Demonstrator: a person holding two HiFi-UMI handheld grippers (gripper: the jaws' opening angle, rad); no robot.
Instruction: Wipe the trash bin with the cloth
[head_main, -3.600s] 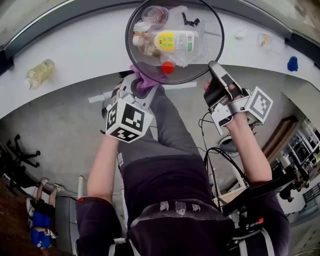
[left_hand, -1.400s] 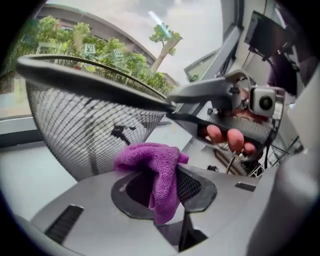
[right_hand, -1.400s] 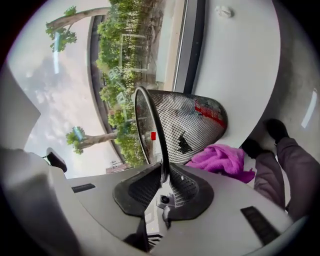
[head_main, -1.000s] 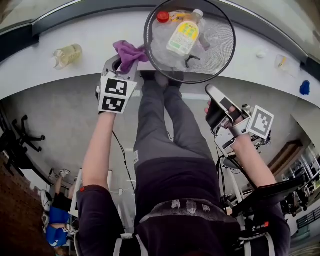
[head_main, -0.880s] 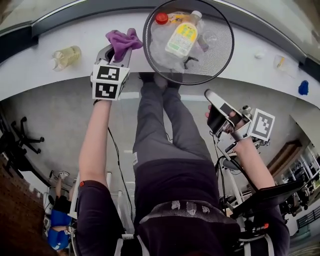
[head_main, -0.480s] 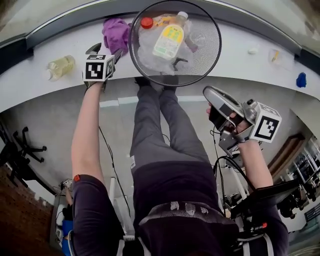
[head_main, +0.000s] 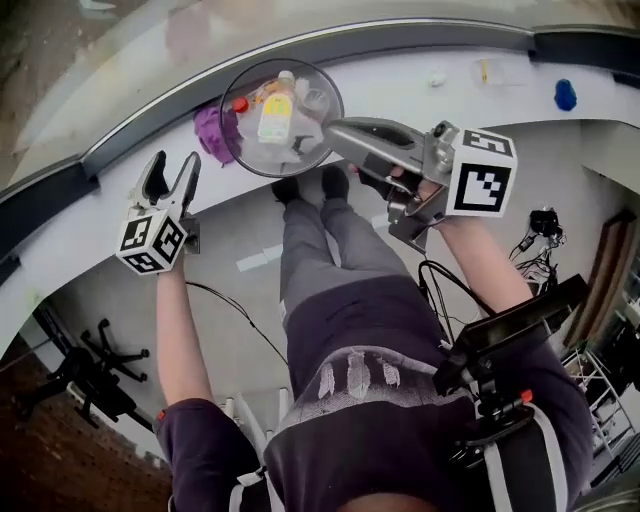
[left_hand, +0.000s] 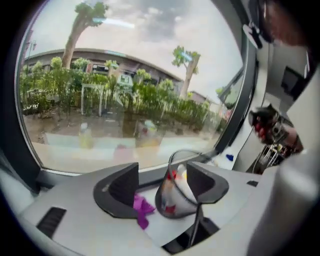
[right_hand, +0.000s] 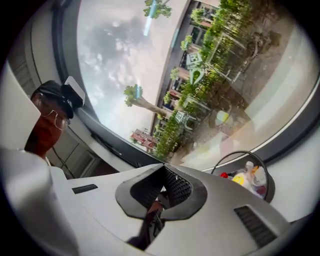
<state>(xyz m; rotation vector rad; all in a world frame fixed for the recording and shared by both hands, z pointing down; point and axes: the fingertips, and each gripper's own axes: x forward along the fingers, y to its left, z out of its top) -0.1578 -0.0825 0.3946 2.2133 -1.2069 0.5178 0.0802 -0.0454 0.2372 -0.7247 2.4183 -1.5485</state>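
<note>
Trash bin (head_main: 236, 150) at ledge (head_main: 400, 82) edge, cloth (head_main: 208, 130) beside it; left gripper (head_main: 172, 172) clear, jaws apart, empty, just narrowing; right gripper (head_main: 335, 135) shut.

Light: bright daylight pours through the window (left_hand: 130, 90) onto the white ledge (head_main: 390, 85) below it.
Glare: the sky in the window washes out near white, and the glass shows faint reflections.
Shadows: soft, with a dimmer grey floor beneath the ledge.
Distortion: heavy fisheye bows the window frame, and both gripper views have black corners.
Blur: the trash bin (left_hand: 170, 195) below the window looks smeared.
</note>
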